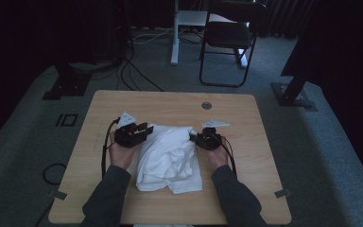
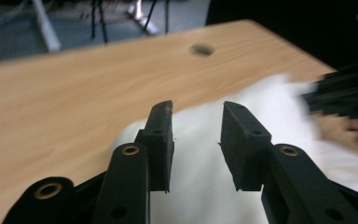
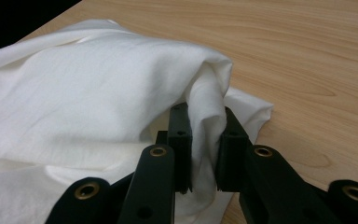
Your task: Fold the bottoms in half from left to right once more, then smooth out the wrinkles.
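Note:
A crumpled white cloth [image 1: 170, 158] lies in the middle of the wooden table [image 1: 99, 118]. My left gripper [image 1: 144, 128] hovers at the cloth's far left corner with its jaws open; in the left gripper view the white cloth [image 2: 200, 168] lies beneath the gripper [image 2: 196, 135] and nothing is between the pads. My right gripper [image 1: 194, 137] is at the cloth's far right corner. In the right gripper view the gripper [image 3: 205, 149] is shut on a raised fold of the cloth [image 3: 98, 84].
A round cable hole [image 1: 206, 105] sits near the table's far edge. Behind the table stand a black chair [image 1: 229, 38], a white desk leg [image 1: 174, 33] and floor cables. Bare wood lies on both sides of the cloth.

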`<state>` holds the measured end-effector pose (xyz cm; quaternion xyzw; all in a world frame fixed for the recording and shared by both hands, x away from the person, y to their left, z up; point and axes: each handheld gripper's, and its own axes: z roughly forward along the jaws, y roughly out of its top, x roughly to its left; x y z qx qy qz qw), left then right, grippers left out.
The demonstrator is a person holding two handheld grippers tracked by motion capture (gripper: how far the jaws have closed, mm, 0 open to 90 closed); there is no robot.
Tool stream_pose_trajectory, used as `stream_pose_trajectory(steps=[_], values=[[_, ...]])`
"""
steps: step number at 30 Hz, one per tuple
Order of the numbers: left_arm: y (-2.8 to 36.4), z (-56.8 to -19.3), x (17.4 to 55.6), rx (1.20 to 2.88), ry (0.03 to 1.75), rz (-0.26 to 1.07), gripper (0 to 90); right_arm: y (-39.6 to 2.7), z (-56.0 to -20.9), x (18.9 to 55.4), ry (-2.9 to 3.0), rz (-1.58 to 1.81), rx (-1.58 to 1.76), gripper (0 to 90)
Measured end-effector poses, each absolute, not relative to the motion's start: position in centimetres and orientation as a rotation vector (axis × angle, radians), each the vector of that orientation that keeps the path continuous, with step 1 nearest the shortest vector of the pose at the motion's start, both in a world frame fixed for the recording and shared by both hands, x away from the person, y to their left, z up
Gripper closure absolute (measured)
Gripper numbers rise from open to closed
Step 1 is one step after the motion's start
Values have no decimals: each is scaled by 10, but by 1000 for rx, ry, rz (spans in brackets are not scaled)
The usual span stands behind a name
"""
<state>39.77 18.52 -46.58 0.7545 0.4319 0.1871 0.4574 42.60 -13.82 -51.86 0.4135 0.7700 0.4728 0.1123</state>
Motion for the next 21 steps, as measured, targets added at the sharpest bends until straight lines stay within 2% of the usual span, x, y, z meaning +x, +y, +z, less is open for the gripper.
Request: stream_pose_trajectory(steps=[5,10,11,15,17,19,21], values=[[179,-488,402,1925,1083,424,627,-138,-520,427,2267,1383,1208,784],[164,-502,403,1995,1079,430,653,-138,-521,426,2274,1355,1199,770],[161,-506,403,2007,1080,430,659,-139,-521,426,2277,1353,1202,750],[162,-515,404,1961,1097,379,661,-146,-514,422,2254,1320,1200,573],[164,-516,404,1951,1101,369,660,-153,-504,417,2202,1335,1195,539],[164,-516,404,1951,1101,369,659,-156,-497,414,2182,1338,1187,537],[164,-516,403,1946,1106,369,659,-157,-478,404,2145,1361,1119,623]])
